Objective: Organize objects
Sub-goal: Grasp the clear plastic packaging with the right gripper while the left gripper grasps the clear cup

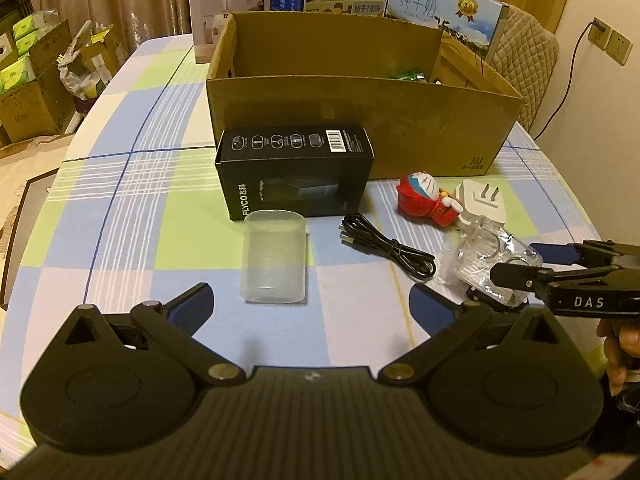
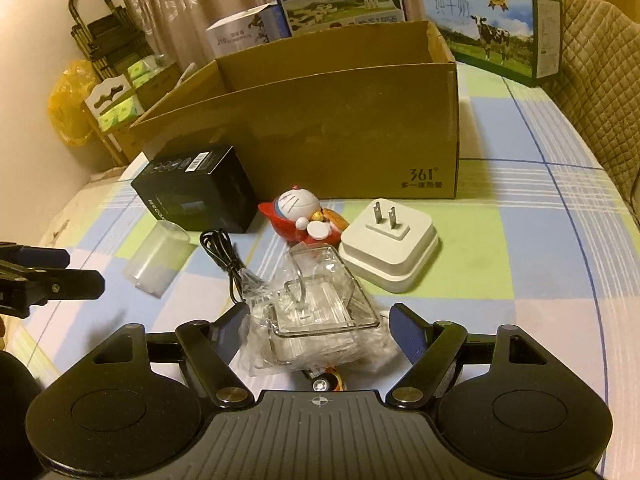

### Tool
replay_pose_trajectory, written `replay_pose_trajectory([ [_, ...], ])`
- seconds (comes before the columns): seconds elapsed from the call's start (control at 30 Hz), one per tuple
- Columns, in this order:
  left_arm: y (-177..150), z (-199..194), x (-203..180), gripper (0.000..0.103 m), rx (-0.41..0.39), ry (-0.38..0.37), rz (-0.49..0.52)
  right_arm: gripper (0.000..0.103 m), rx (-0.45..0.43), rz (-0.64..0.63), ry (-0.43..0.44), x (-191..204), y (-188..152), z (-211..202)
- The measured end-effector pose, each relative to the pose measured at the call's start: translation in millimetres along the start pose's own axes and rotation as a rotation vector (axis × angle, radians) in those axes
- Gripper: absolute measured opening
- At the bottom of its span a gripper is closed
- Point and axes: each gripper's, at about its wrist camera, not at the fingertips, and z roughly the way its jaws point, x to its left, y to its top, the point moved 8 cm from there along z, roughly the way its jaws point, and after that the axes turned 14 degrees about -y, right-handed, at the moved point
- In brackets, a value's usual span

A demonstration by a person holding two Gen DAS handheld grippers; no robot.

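Note:
An open cardboard box (image 1: 360, 120) (image 2: 320, 120) stands mid-table. In front of it lie a black product box (image 1: 296, 172) (image 2: 196, 192), a translucent plastic cup (image 1: 275, 256) (image 2: 158, 258) on its side, a black cable (image 1: 388, 246) (image 2: 224, 254), a red Doraemon toy (image 1: 426, 196) (image 2: 302, 212), a white plug adapter (image 1: 482, 200) (image 2: 390, 246) and a clear plastic packet (image 1: 480, 256) (image 2: 316, 316). My left gripper (image 1: 312, 304) is open, just short of the cup. My right gripper (image 2: 320, 324) (image 1: 520, 264) is open with its fingers either side of the clear packet.
Milk cartons (image 1: 444, 8) (image 2: 492, 20) and a humidifier box (image 1: 224, 4) stand behind the cardboard box. A padded chair (image 2: 600, 80) is at the right table edge. Stacked boxes (image 1: 28, 80) sit on the floor to the left.

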Motion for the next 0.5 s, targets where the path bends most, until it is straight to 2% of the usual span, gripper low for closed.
replay_pose_trajectory([
  [0.17,0,4,0,0.102,0.004,-0.006,-0.002,0.059,0.003,-0.022,0.001,5,-1,3],
  [0.23,0,4,0,0.102,0.004,-0.006,-0.002,0.057,-0.002,-0.035,0.000,8,0,2],
  [0.4,-1,7,7,0.102,0.010,0.002,-0.008,0.056,-0.029,-0.097,-0.028,19,-2,-1],
  [0.5,1,11,13,0.102,0.012,0.010,-0.010,0.056,-0.066,-0.093,-0.049,19,2,-5],
])
